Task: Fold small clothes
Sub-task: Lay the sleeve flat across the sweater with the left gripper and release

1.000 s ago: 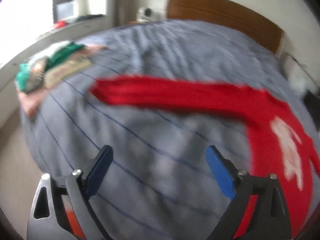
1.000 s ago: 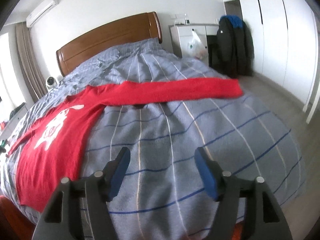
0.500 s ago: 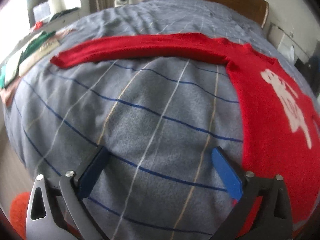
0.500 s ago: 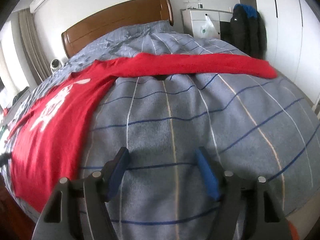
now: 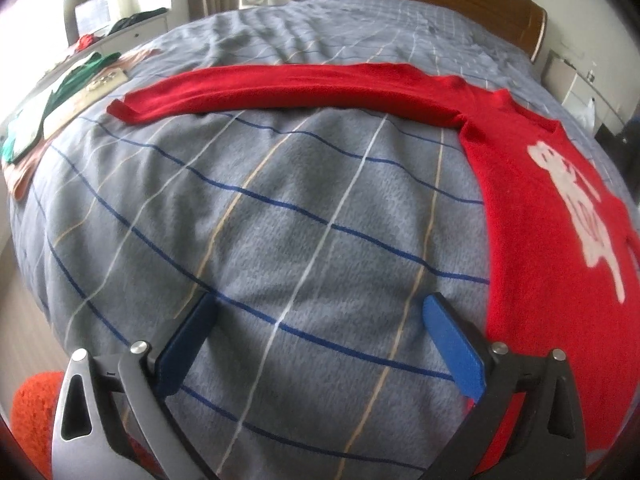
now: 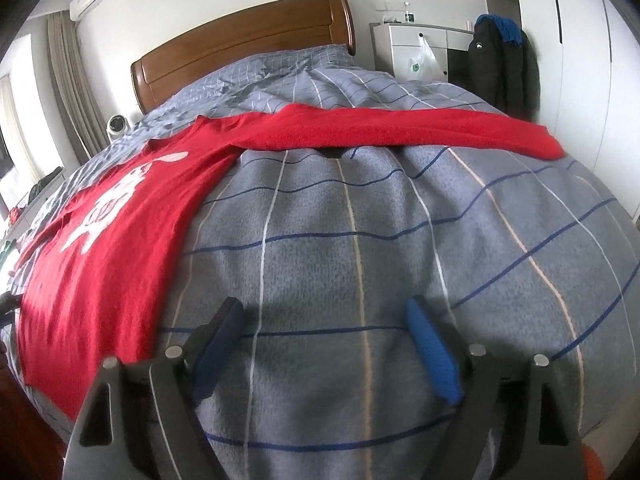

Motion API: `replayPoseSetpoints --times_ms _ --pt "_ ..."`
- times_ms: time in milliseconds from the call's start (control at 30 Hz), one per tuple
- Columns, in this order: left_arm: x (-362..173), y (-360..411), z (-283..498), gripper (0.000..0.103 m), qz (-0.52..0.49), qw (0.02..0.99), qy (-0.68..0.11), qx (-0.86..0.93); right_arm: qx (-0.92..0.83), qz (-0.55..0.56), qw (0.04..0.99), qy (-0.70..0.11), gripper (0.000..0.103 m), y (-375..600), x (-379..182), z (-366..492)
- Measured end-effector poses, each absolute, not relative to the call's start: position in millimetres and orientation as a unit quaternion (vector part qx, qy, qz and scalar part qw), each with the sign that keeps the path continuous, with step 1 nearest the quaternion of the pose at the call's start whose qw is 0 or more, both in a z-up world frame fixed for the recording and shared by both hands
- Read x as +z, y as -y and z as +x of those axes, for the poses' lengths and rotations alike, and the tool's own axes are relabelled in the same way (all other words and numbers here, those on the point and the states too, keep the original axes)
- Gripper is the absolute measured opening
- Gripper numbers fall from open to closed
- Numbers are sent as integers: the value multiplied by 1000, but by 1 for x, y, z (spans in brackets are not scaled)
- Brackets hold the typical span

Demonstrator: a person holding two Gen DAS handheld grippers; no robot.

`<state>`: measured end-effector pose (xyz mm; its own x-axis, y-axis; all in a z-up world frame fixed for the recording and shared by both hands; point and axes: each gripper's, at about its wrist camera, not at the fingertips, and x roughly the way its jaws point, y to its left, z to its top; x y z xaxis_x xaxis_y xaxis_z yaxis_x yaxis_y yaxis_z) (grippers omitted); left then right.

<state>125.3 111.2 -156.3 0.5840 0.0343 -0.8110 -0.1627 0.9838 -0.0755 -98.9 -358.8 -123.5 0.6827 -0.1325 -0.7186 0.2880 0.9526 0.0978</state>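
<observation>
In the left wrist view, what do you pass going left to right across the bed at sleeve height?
Stack of folded clothes → cuff of the red sweater's sleeve → the outstretched sleeve → the sweater's body with its white print.

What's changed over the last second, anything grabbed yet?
Both grippers dropped closer to the bedspread. Right gripper jaws are opening, nothing between them; left gripper is wide open, empty. Nothing grabbed. The red sweater lies spread flat as before.

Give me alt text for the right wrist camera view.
A red sweater with a white print lies flat on a grey striped bed cover, one sleeve stretched out sideways. The right gripper hovers over bare cover, jaws opening with nothing between them.
</observation>
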Motion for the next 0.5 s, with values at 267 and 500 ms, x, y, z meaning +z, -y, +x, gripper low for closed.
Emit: replayPoseSetpoints --times_ms 267,500 --pt "-158 -110 122 103 -67 890 -446 67 -117 100 912 -381 84 358 -124 -99" --pt "-158 -109 121 103 -67 890 -448 60 -118 96 912 -382 86 357 -124 -99"
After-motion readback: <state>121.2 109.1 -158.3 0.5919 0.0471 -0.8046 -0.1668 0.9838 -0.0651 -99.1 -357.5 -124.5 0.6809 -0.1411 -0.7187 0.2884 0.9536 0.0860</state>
